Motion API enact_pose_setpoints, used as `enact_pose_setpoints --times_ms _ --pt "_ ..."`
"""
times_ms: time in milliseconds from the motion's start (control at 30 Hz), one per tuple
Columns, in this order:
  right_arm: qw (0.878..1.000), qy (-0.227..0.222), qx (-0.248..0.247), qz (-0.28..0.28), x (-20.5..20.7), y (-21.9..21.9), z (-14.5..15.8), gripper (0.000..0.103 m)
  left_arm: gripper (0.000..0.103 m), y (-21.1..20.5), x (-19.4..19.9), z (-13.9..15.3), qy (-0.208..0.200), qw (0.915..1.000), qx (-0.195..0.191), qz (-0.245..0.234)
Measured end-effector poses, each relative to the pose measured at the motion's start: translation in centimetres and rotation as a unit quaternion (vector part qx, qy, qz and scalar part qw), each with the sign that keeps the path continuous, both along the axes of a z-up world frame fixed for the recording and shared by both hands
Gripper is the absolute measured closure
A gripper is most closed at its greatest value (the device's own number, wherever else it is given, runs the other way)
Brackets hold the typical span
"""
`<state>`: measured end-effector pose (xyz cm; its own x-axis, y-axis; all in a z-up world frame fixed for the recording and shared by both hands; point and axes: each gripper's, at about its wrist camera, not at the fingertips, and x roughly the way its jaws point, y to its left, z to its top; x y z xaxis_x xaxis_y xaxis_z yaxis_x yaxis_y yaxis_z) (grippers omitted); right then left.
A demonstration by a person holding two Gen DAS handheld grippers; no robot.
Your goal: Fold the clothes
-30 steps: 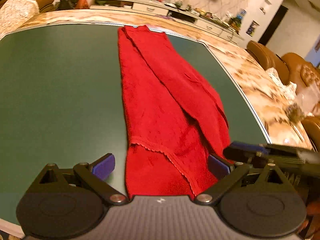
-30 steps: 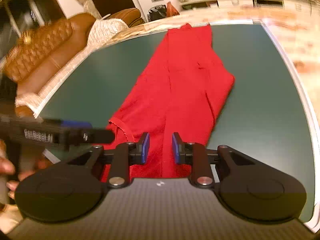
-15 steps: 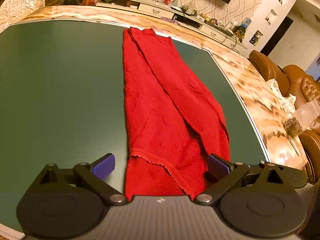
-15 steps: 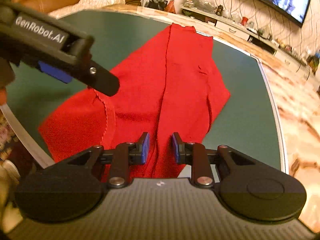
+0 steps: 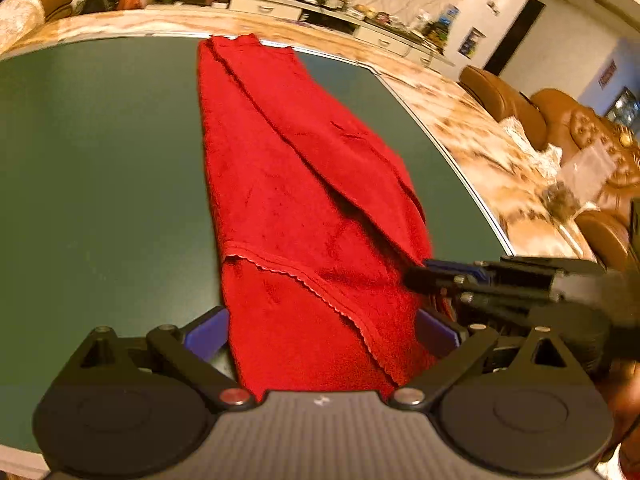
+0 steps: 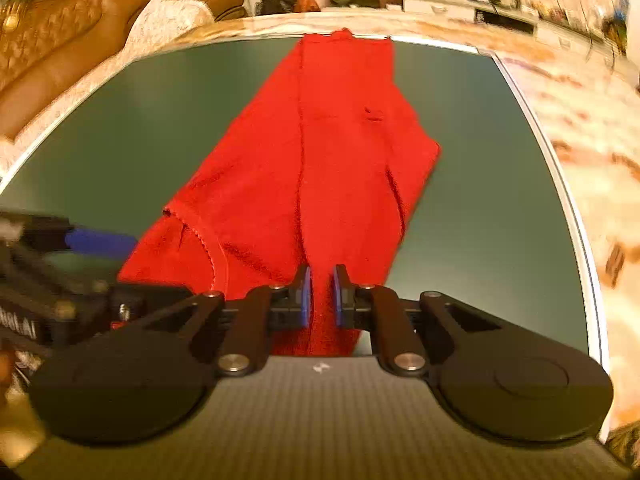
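A long red garment [image 5: 300,200] lies folded lengthwise on the green tabletop [image 5: 100,180], running from the near edge to the far edge. My left gripper [image 5: 320,332] is open wide, its pads straddling the garment's near end on both sides. My right gripper [image 6: 320,300] is closing, and a raised ridge of the red garment [image 6: 328,152] fills the narrow gap between its blue pads. In the left wrist view the right gripper [image 5: 424,278] reaches in at the cloth's right edge. In the right wrist view, a blue finger [image 6: 100,242] of the left gripper shows at the cloth's left corner.
A marble-patterned border [image 5: 460,128] rims the green tabletop. Brown leather sofas [image 6: 60,52] stand beyond it on both sides. A low cabinet [image 5: 280,4] crowded with small items lines the far wall. The green surface to either side of the garment is bare.
The right gripper's jaws have narrowed onto a fold of the red cloth. Both grippers have sunk a little toward the garment's near end, and the right one has swung back to face along it.
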<state>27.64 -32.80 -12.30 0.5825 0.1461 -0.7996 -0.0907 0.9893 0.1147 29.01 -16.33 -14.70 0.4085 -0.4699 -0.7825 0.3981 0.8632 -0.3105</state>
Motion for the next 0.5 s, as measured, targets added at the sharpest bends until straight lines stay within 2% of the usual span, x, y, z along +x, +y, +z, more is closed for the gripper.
enact_pose_setpoints --times_ms 67,133,367,500 --pt "1.000 0.001 0.021 -0.003 -0.2 -0.6 0.1 0.088 0.002 -0.4 -0.3 -0.1 -0.006 0.9998 0.018 -0.007" --pt "0.999 0.007 0.037 -0.010 0.1 -1.3 0.0 0.088 0.002 -0.4 -0.7 -0.1 -0.006 0.9997 0.019 -0.012" --pt "0.999 0.015 0.041 -0.005 0.3 -1.3 0.0 0.091 0.002 -1.7 -1.6 0.0 -0.019 0.9986 0.018 -0.047" --pt "0.995 0.027 0.096 -0.030 0.5 -3.3 0.3 0.091 0.002 -2.8 -2.1 -0.4 -0.029 0.9966 0.038 -0.067"
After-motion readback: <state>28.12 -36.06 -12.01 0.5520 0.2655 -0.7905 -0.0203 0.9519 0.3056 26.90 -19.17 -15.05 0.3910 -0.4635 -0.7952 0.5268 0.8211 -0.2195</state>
